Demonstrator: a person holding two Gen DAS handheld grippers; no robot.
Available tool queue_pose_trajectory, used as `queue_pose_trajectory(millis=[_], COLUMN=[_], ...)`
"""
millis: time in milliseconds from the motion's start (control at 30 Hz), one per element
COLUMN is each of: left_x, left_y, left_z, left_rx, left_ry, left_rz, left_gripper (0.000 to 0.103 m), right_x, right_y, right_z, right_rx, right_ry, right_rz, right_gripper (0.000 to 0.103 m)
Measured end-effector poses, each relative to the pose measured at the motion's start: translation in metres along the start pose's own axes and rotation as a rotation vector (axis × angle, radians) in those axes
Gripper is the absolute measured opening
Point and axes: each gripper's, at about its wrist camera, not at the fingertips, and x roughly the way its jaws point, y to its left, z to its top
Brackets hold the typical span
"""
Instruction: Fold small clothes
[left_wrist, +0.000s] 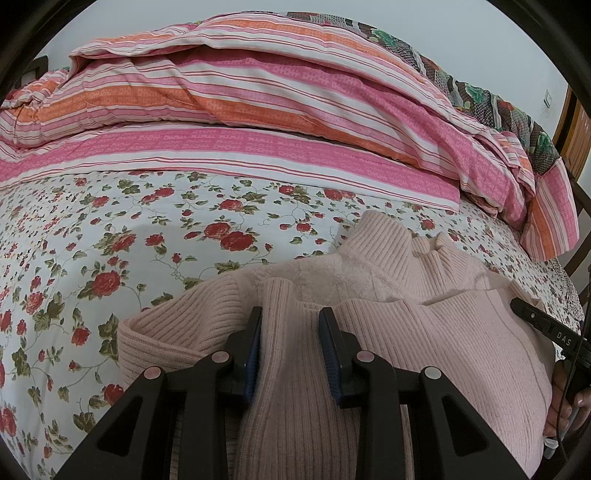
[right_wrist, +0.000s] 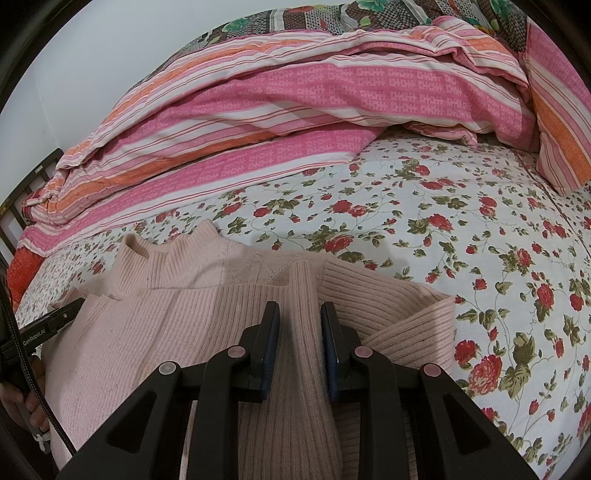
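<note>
You are holding the pale pink ribbed knit sweater on the white bedsheet printed with red roses, with both tools clamped on bunched ridges of its knit. In the left wrist view, the left gripper is pinching a raised fold of the sweater between its 2 blue-padded fingers; the pads are pressing into the fabric on both sides. In the right wrist view, the right gripper is doing the same on another ridge, jaws closed on the knit.

The left view alone is showing a black tool tip marked "DAS" entering from the right edge, with part of a hand beneath it. The right view alone is showing a black tool tip lettered "GenRobot.AI" at its left edge, with a cable and fingertips below. The sweater's turtleneck collar is lying toward the pink, orange and white striped quilt, which is sitting heaped at the far side of the bed.

The sweater's lower hem is falling below both frames, behind the gripper bodies. You are getting no sight of either sleeve's full length; only 1 ribbed cuff-like edge is showing at the right.
</note>
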Motion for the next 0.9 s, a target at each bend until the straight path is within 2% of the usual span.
queue_pose_trajectory(millis=[167, 333, 400, 467, 567, 633, 733, 900], left_x=[0.0, -0.005, -0.013, -0.027, -0.048, -0.057, -0.063, -0.068], left_y=[-0.002, -0.004, 0.003, 0.013, 0.028, 0.038, 0.051, 0.078], left_z=[0.0, 0.001, 0.003, 0.004, 0.005, 0.005, 0.004, 0.001], left_rx=[0.008, 0.002, -0.028, -0.069, -0.112, -0.115, -0.117, -0.158], left_ry=[0.0, -0.011, -0.044, -0.096, -0.16, -0.179, -0.192, -0.191], left_rz=[0.001, -0.009, -0.022, -0.038, -0.071, -0.072, -0.036, -0.011], left_gripper=[0.031, 0.031, 0.031, 0.031, 0.034, 0.034, 0.034, 0.046], right_x=[0.0, -0.003, -0.006, -0.012, -0.03, -0.045, -0.048, -0.014], right_y=[-0.001, -0.001, -0.001, 0.0, 0.009, 0.022, 0.058, 0.118], right_z=[0.0, 0.0, 0.0, 0.003, 0.014, 0.02, 0.023, 0.01], right_rx=[-0.003, -0.014, -0.023, -0.037, -0.074, -0.075, -0.109, -0.247], right_ry=[0.0, -0.01, -0.021, -0.027, -0.052, -0.066, -0.025, 0.011], right_rz=[-0.002, 0.021, 0.034, 0.039, -0.006, 0.002, 0.038, -0.009], right_gripper=[0.023, 0.036, 0.043, 0.046, 0.048, 0.054, 0.054, 0.053])
